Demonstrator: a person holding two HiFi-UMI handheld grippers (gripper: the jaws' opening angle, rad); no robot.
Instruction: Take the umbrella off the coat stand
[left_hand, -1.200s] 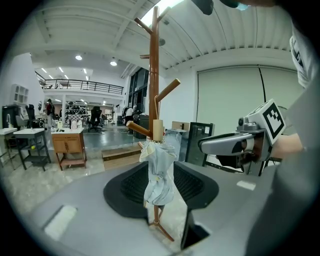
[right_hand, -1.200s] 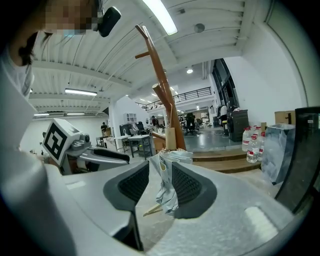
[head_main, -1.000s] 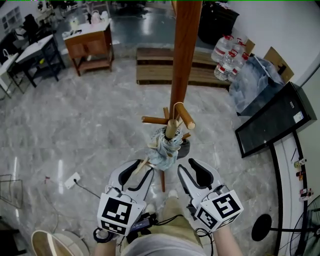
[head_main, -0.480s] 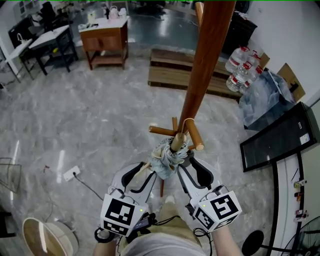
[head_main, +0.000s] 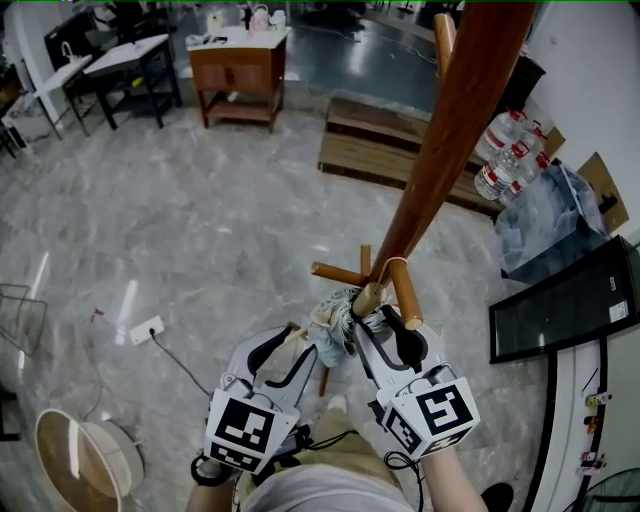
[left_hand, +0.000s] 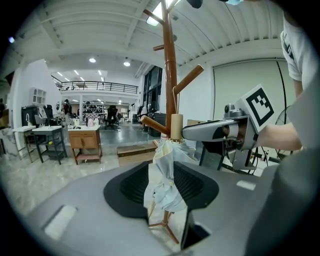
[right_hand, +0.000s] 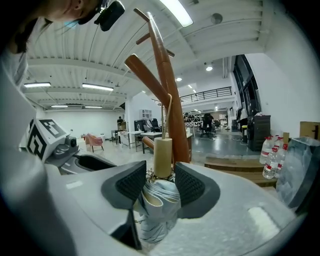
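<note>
Stands close against the coat stand (head_main: 450, 140), a gripper in each hand, both pointed at the folded umbrella (head_main: 335, 325). Clamps the left gripper (head_main: 293, 345) on the lower part of the pale blue-grey canopy, black pads pressed into the bunched fabric from either side. Holds the right gripper (head_main: 378, 320) higher up, just to the right of the left one, jaws astride the top of the canopy right beneath the tan cylindrical handle (right_hand: 162, 157). Has just been opening those right jaws: pads set wide, fabric lying between them but not squeezed, a gap showing on each side of the handle. Has not yet got the umbrella off the stand: hangs handle-up, close against the reddish-brown pole, by a thin cord (right_hand: 169, 117) running up from the handle and looped over a short slanting peg (head_main: 405, 295). Shows a second peg (head_main: 335, 272) jutting left from the pole at about the same height, clear of the cord. Looks steeply down past the pole onto a grey marbled floor (head_main: 200, 230). Takes in, far left, a wooden side table (head_main: 238, 65); far right, a cluster of water bottles (head_main: 505, 160) near a low wooden platform (head_main: 385, 155); to the right, a black panel (head_main: 560, 305); near left, a round pale basket (head_main: 85, 460) and a white socket strip (head_main: 146, 330) with its cable trailing toward the near side.
</note>
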